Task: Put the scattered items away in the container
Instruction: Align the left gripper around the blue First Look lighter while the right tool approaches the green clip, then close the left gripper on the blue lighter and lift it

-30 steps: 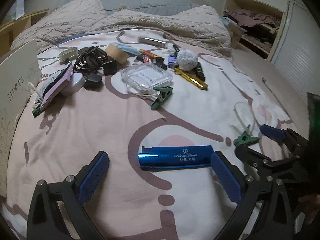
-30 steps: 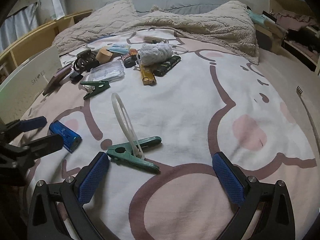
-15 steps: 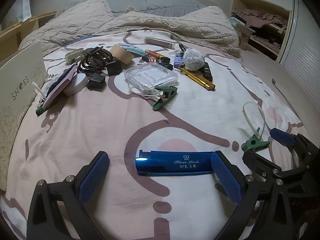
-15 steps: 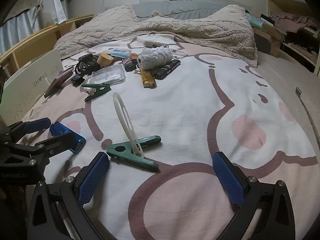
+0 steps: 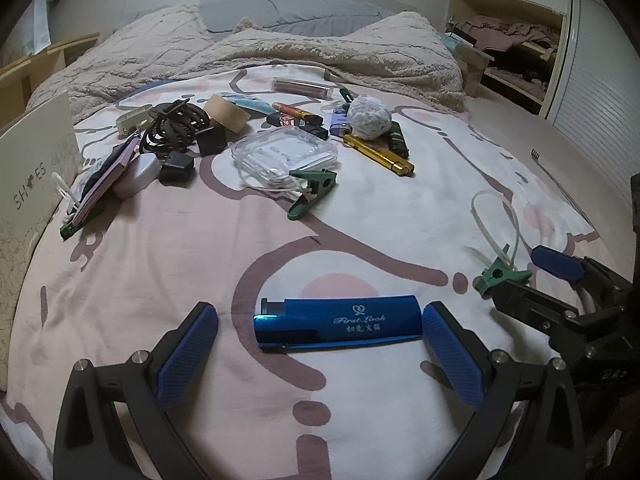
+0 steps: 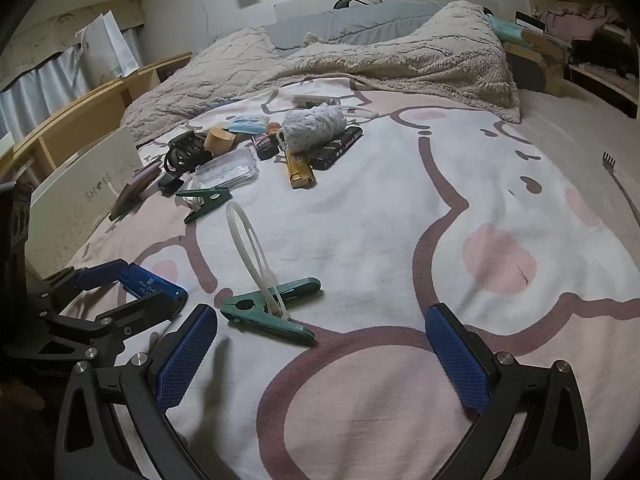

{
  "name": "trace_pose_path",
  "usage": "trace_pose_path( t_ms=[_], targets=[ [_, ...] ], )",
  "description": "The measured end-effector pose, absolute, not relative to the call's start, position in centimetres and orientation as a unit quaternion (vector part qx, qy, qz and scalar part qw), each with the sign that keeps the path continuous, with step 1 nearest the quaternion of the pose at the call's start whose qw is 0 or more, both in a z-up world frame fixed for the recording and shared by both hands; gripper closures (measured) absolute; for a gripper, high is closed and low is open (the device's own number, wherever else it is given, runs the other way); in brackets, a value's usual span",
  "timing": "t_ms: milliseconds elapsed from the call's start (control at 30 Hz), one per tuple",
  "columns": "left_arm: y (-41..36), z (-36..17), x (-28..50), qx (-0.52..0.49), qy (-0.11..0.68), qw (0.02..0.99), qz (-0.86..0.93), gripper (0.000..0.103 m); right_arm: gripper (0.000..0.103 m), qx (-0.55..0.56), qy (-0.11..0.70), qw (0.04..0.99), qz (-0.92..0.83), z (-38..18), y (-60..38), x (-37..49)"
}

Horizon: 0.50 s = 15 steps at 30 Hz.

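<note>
On the left wrist camera, we saw the left gripper (image 5: 320, 344) spread wide above the pink-and-white bedspread (image 5: 168, 264), its jaws bracketing a blue lighter (image 5: 340, 322) that lay flat and crosswise between them. The right pad (image 5: 450, 356) sat just beside the lighter's end; whether it touched, we could not tell. The left pad (image 5: 188, 352) stood apart from the lighter. At three o'clock the right gripper (image 5: 548, 280) reached in near a green clip (image 5: 500, 274) with a white loop (image 5: 496, 220). Toward twelve o'clock lay the pile: a clear plastic case (image 5: 284, 154), a second green clip (image 5: 312, 192), a gold lighter (image 5: 380, 154), a ball of white yarn (image 5: 368, 118), a coil of dark cable (image 5: 176, 128) and a roll of tape (image 5: 226, 114). At nine o'clock stood a white shoe box (image 5: 32, 184).

On the right wrist camera, we saw the right gripper (image 6: 320, 356) also wide open and holding nothing, with the green clip (image 6: 272, 312) and its upright loop (image 6: 252, 252) lying just ahead of its left pad (image 6: 186, 356). At nine o'clock the left gripper (image 6: 120, 292) straddled the blue lighter (image 6: 154, 286). The pile, with the yarn (image 6: 314, 126) and gold lighter (image 6: 300, 170), sat near eleven o'clock, the shoe box (image 6: 80, 196) at ten.
</note>
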<state>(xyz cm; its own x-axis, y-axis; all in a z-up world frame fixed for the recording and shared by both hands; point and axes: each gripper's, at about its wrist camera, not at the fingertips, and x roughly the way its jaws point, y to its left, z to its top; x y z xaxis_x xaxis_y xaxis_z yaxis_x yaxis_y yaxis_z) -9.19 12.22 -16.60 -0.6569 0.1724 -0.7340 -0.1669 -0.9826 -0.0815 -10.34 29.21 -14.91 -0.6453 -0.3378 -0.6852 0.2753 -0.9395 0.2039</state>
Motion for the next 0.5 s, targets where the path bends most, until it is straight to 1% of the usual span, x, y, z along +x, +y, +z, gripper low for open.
trace_pose_path(
  t_ms=[233, 400, 500],
  targets=[
    [12.0, -16.6, -9.0, -0.400, -0.005, 0.093, 0.912, 0.000, 0.000, 0.386, -0.033, 0.165, -0.907, -15.0, 29.0, -10.4],
    [11.4, -16.5, -8.8, -0.396, -0.017, 0.102, 0.912, 0.007, 0.000, 0.386, -0.031, 0.164, -0.907, -15.0, 28.9, -10.4],
    [10.7, -16.3, -8.9, -0.400, -0.023, 0.107, 0.910, 0.009, 0.000, 0.387, -0.030, 0.164, -0.907, -15.0, 29.0, -10.4]
  ],
)
